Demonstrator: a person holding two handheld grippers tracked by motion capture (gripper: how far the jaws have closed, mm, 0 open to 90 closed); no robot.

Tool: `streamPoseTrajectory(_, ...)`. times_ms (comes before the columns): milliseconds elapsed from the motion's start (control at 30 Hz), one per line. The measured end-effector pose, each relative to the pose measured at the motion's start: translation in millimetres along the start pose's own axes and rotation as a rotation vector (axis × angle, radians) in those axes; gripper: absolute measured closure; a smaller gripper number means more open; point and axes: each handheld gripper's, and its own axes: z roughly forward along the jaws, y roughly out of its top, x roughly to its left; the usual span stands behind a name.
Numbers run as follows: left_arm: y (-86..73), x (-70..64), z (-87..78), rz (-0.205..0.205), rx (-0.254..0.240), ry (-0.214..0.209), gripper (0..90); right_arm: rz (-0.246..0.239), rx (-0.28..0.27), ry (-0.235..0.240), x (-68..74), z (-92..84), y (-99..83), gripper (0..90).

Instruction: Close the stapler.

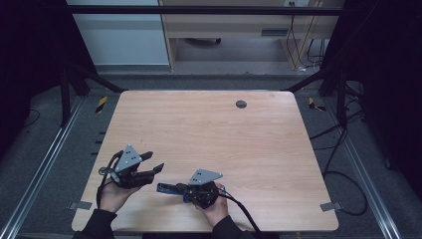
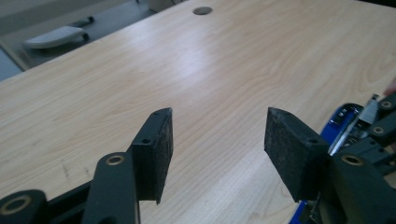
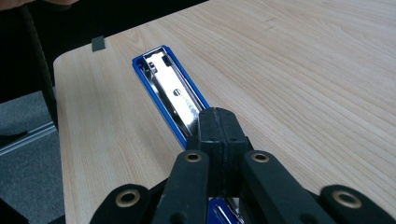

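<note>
Jaws of the right gripper (image 3: 219,140) are pressed fully together at the bottom centre of the right gripper view, their pads meeting over the near end of a blue stapler (image 3: 170,91). Whether they pinch a part of it or merely rest on it I cannot tell. The stapler lies open on the wooden table (image 3: 303,84), its shiny metal staple channel facing up and running from the jaws toward the upper left of the frame, close to the table's rounded corner.

In the high view the right gripper (image 1: 185,188) sits at lower centre, held by the person's right hand (image 1: 215,208), with the stapler (image 1: 166,187) poking out to its left along the table's near edge.

Left gripper (image 1: 152,162), in the left hand (image 1: 115,195), is at the lower left of the high view, just left of the stapler and apart from it. Its jaws stand wide open with only bare table (image 2: 210,70) between the pads (image 2: 161,154). In the left gripper view the stapler (image 2: 343,123) shows at the right edge, beside the right pad. A dark round grommet (image 1: 241,104) sits near the table's far edge.
</note>
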Motion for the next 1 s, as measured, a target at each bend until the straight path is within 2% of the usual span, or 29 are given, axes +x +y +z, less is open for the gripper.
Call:
streamPoseTrajectory(133,-10.2,-2.0,-5.2,-0.036,-0.04,0.053,41.1,-0.002,0.0,-0.002,-0.9,-1.4,-0.2,90.0)
streamPoseTrajectory(167,-13.5,-2.5,-6.3,-0.046,-0.048,0.051,40.9,0.0,-0.002,-0.002,-1.2,-1.9,-0.2,90.0)
streamPoseTrajectory(367,-30.3,-6.2,-8.4,-0.082,-0.048,0.092,41.0,0.003,-0.005,-0.001,-2.0,-4.2,0.5,90.0)
streamPoseTrajectory(533,-38.5,-2.8,-9.7,-0.126,-0.041,0.109,41.1,0.0,-0.011,-0.004,-2.5,-7.0,0.8,90.0)
streamPoseTrajectory(867,-46.5,-5.1,-8.2,-0.128,-0.02,0.121,41.0,0.0,-0.018,-0.007,-3.5,-12.5,1.5,90.0)
streamPoseTrajectory(1000,-48.0,-5.9,-7.1,-0.129,-0.01,0.114,40.8,0.004,-0.021,-0.009,-4.6,-16.3,1.7,90.0)
